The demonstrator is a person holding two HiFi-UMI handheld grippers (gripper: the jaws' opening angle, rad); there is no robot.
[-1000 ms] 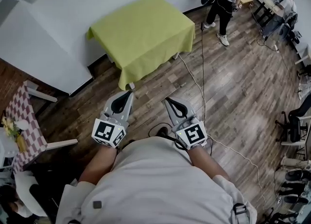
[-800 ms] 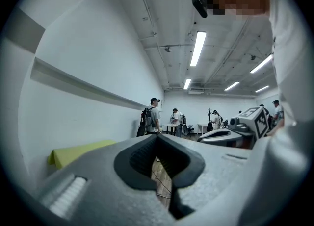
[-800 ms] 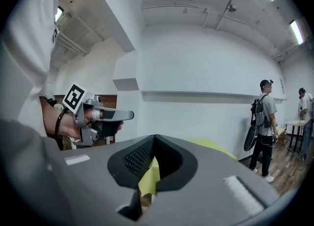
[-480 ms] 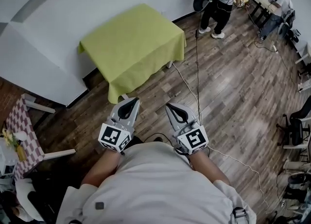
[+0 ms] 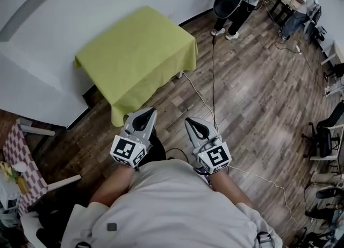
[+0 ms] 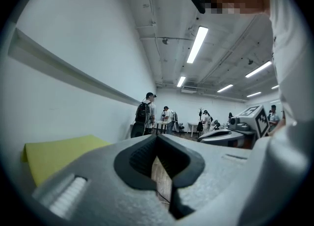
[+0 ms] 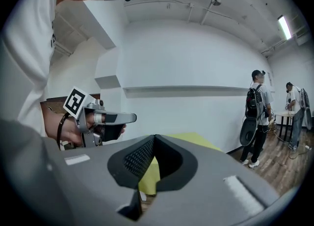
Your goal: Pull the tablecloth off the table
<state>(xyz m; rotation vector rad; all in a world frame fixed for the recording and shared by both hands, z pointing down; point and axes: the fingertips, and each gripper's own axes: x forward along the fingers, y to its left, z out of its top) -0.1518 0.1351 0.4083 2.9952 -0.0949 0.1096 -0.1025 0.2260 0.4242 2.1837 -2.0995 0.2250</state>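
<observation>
Head view shows your grey left gripper (image 5: 145,113) and grey right gripper (image 5: 190,122) side by side close to your body, above the brown wood-plank floor (image 5: 252,107). Both pairs of jaws are pressed fully together, and in each gripper view nothing sits between them. The yellow-green square tablecloth (image 5: 134,53) lies spread with its edges hanging down, beside the white wall (image 5: 64,10), ahead of both grippers and touched by neither.
</observation>
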